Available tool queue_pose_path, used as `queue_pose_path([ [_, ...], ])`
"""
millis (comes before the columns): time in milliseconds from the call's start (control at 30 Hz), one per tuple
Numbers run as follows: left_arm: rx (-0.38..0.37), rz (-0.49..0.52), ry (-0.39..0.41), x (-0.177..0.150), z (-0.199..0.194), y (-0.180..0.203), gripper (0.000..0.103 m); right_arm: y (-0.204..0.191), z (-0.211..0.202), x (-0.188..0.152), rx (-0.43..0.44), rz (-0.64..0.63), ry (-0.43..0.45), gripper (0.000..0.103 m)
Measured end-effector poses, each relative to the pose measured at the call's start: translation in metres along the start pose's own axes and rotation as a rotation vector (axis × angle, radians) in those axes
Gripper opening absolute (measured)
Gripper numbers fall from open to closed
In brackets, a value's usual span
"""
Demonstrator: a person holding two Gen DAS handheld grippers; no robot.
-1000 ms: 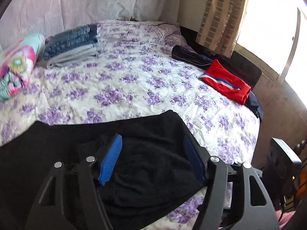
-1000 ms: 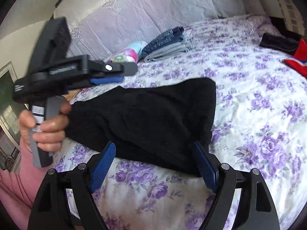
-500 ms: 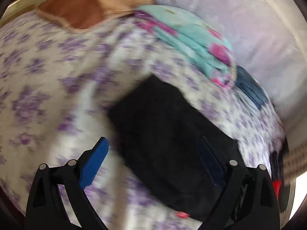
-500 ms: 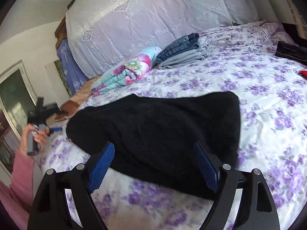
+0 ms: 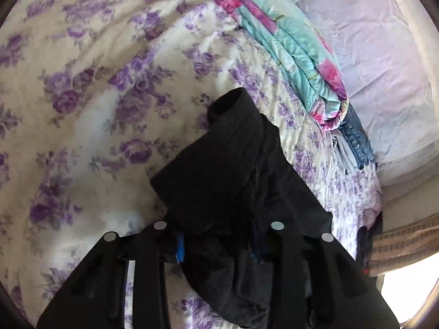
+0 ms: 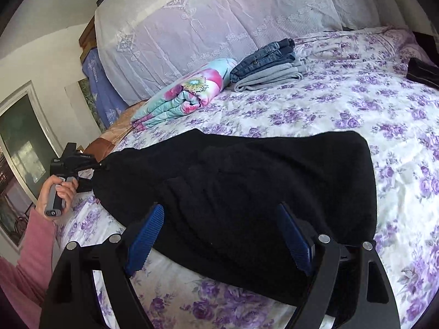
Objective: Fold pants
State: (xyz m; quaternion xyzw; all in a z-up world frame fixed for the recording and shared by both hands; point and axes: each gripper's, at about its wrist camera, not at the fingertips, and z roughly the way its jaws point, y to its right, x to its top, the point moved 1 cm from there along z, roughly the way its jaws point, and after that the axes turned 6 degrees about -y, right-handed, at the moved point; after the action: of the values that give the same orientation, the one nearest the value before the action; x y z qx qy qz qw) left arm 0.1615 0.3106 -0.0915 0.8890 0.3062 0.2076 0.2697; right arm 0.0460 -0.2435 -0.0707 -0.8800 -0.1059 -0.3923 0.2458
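Black pants (image 6: 260, 181) lie folded on the purple-flowered bedspread (image 6: 356, 104). My left gripper (image 5: 216, 249) is shut on the pants' end (image 5: 236, 170), with the black cloth bunched between its blue pads; it also shows at the far left of the right wrist view (image 6: 82, 164), gripping the pants' left end. My right gripper (image 6: 219, 235) is open, its blue pads (image 6: 145, 238) standing on either side of the pants' near edge without pinching it.
A rolled turquoise-and-pink blanket (image 6: 186, 93) and a stack of folded jeans and grey pants (image 6: 271, 65) lie near the white lace headboard cover (image 6: 219, 19). A dark garment (image 6: 422, 71) lies at the far right. A brown pillow (image 6: 107, 142) is at the left.
My left gripper swung from the pants' right side to their left end and closed on the cloth there. My right gripper stayed open over the near edge.
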Motion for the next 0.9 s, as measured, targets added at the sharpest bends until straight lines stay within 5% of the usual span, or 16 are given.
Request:
queue_pose_path([
  [200,-0.038,0.065,0.038,-0.005,-0.009,0.009,0.027,-0.058,0.008,0.034,0.111,-0.113,0.085,0.08],
  [300,-0.089,0.09,0.067,-0.009,-0.018,0.014,0.025,-0.089,0.055,0.031,0.026,-0.18,-0.024,0.052],
  [367,-0.138,0.139,0.1,-0.016,-0.031,0.023,0.025,-0.093,0.107,0.016,-0.085,-0.186,-0.238,0.045],
  [600,-0.327,0.416,0.167,-0.058,-0.081,0.103,0.024,-0.112,0.112,0.009,-0.232,-0.276,-0.264,0.041],
  [767,-0.5,0.636,0.071,-0.108,-0.079,0.197,0.024,-0.114,0.113,0.004,-0.262,-0.307,-0.255,0.041],
  [900,-0.576,0.73,-0.067,-0.145,-0.044,0.255,0.024,-0.112,0.078,-0.003,-0.169,-0.261,-0.189,0.043],
])
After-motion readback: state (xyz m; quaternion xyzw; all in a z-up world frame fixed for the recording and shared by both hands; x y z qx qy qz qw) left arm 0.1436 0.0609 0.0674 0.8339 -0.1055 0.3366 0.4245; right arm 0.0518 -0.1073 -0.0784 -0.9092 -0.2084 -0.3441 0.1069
